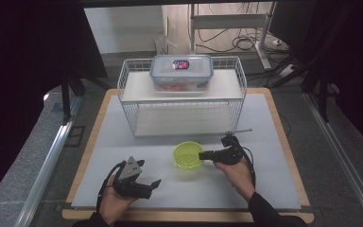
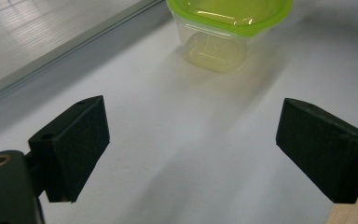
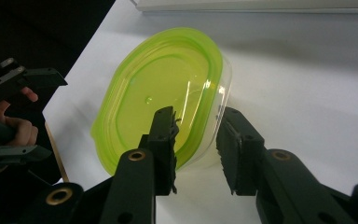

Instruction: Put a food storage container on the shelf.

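Note:
A small clear container with a lime-green lid (image 1: 187, 154) stands on the white mat near the table's middle. My right gripper (image 1: 203, 155) reaches it from the right. In the right gripper view the container (image 3: 163, 93) has its near rim between the jaws of my right gripper (image 3: 196, 135): one jaw lies over the lid, the other beside the wall, with a gap still showing. My left gripper (image 1: 153, 187) rests low at the front left, open. In the left gripper view the left gripper (image 2: 193, 144) holds nothing, and the container (image 2: 228, 28) stands farther off.
A white wire rack (image 1: 182, 97) stands at the back of the mat, with a clear blue-lidded storage box (image 1: 181, 72) on its upper shelf. The wooden table edge (image 1: 82, 161) frames the mat. In the right gripper view the left hand (image 3: 14, 126) is at the left edge.

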{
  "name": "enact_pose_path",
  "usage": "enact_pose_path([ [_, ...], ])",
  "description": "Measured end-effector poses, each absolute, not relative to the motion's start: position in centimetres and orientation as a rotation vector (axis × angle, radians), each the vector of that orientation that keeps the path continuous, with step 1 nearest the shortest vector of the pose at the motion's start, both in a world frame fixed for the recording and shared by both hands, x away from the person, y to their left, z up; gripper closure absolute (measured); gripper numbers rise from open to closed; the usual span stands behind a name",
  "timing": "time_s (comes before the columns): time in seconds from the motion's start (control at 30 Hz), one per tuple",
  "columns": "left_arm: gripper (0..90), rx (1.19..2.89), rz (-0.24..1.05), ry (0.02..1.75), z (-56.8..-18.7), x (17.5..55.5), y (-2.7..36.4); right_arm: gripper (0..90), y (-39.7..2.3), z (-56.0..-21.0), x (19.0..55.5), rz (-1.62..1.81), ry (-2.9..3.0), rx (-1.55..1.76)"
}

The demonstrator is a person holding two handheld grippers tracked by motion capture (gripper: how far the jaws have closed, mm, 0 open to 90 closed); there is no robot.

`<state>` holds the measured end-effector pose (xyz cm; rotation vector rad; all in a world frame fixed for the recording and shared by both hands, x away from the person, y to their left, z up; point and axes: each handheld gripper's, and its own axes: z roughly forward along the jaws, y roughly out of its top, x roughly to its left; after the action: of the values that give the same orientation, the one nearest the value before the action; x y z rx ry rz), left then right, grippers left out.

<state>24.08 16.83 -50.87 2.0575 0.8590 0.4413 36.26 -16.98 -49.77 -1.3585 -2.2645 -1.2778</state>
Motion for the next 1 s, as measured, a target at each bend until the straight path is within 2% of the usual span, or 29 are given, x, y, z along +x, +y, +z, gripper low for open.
enact_pose_path([
  [0.43,9.3,2.064,0.441,0.855,-50.9,24.1,16.8,64.1,-15.7,-49.5,39.0,-1.245,-2.278,-1.339],
  [0.57,9.3,2.066,0.438,0.856,-51.0,24.1,16.8,68.1,-15.7,-49.5,39.8,-1.241,-2.259,-1.316],
  [0.63,9.4,2.067,0.436,0.855,-51.0,24.1,16.8,74.2,-15.8,-49.6,39.9,-1.234,-2.236,-1.317],
  [1.0,9.4,2.076,0.437,0.854,-51.0,24.2,16.7,80.2,-15.9,-50.0,40.3,-1.212,-2.18,-1.274],
])
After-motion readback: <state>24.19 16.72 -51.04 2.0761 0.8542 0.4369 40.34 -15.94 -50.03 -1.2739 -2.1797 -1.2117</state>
